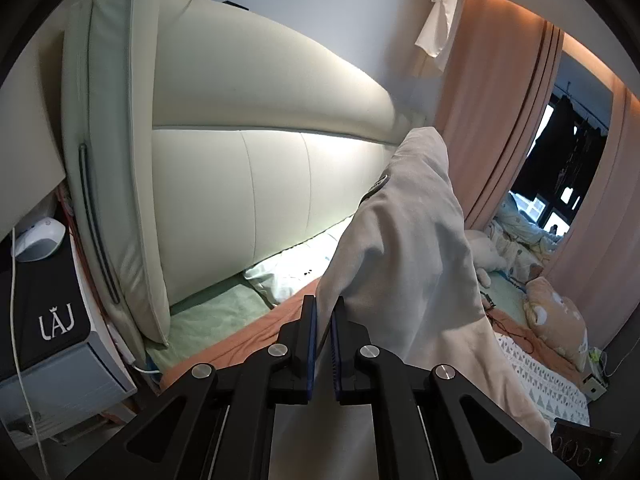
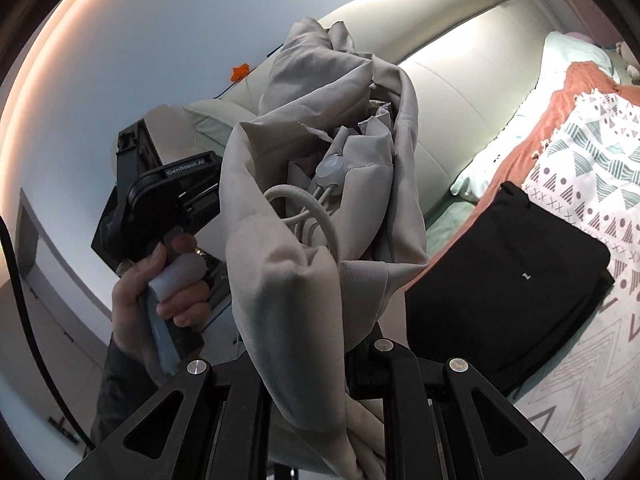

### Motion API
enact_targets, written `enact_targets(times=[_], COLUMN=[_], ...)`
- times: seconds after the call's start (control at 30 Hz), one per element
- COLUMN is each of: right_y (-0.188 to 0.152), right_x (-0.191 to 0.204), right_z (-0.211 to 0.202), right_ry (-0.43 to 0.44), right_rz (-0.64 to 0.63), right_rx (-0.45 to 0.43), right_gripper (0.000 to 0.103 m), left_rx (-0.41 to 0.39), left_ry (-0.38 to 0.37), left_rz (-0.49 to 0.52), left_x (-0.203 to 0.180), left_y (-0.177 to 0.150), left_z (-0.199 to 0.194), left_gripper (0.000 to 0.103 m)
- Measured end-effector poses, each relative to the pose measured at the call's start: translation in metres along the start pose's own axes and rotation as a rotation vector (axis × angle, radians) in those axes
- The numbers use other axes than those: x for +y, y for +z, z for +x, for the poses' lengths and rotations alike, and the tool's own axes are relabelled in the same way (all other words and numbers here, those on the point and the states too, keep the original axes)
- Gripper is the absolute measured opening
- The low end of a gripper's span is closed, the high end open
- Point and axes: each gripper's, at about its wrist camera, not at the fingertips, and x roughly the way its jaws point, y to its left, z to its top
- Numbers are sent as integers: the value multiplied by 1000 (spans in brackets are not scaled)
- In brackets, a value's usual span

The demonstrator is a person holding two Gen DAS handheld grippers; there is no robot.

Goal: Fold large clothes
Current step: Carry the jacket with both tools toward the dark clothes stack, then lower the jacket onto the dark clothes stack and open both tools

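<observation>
One grey jacket (image 2: 320,184), bunched, held in the air above the bed (image 2: 580,380). Left hand-held gripper (image 1: 324,320): clamped on its edge. Right hand-held gripper (image 2: 352,360): fingertips hidden by cloth, state cannot be told. One folded black garment (image 2: 504,280) on bed. One cream headboard (image 1: 260,140) beyond.

White letters "LAJ" (with a small crown mark over the middle letter) stand on a black cloth (image 1: 48,312) beside the bed. The left gripper's black body (image 2: 176,184) says "GenRobot.AI" in small pale letters.
</observation>
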Motion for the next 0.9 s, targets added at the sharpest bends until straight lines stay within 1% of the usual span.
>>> enact_targets(times=[0.1,0.23,0.33,0.43,0.5,0.63,0.7,0.73,0.77,0.8,0.83,0.9], right_y=[2,6,15,20,23,27,25,24,23,22,15,4], right_x=[-15,-44,-73,-94,-112,-156,-179,-191,-202,-212,-229,-256], right_z=[13,27,29,21,19,22,25,27,29,33,40,51], right_ry=[19,-11,-26,-11,-16,-37,-50,-58,-69,-84,-106,-152], right_rz=[22,57,91,114,136,205,242,258,267,277,303,352], right_rx=[27,46,34,16,9,3,-2,-3,-4,-1,12,38], right_gripper=[15,15,15,15,15,14,14,14,14,14,14,14], left_rx=[27,85,108,122,137,166,177,174,174,192,219,280], left_ry=[22,42,26,35,40,68,99,116,153,186,202,201], left_rz=[17,11,8,27,22,29,41,44,56,66,65,51], left_x=[0,3,6,0,-1,0,-1,1,2,4,9,19], left_y=[0,-7,-5,-3,-3,-9,-14,-19,-27,-35,-44,-64], left_z=[28,81,111,138,158,194,208,215,221,226,231,233], left_gripper=[5,5,5,5,5,5,7,11,19,22,27,29])
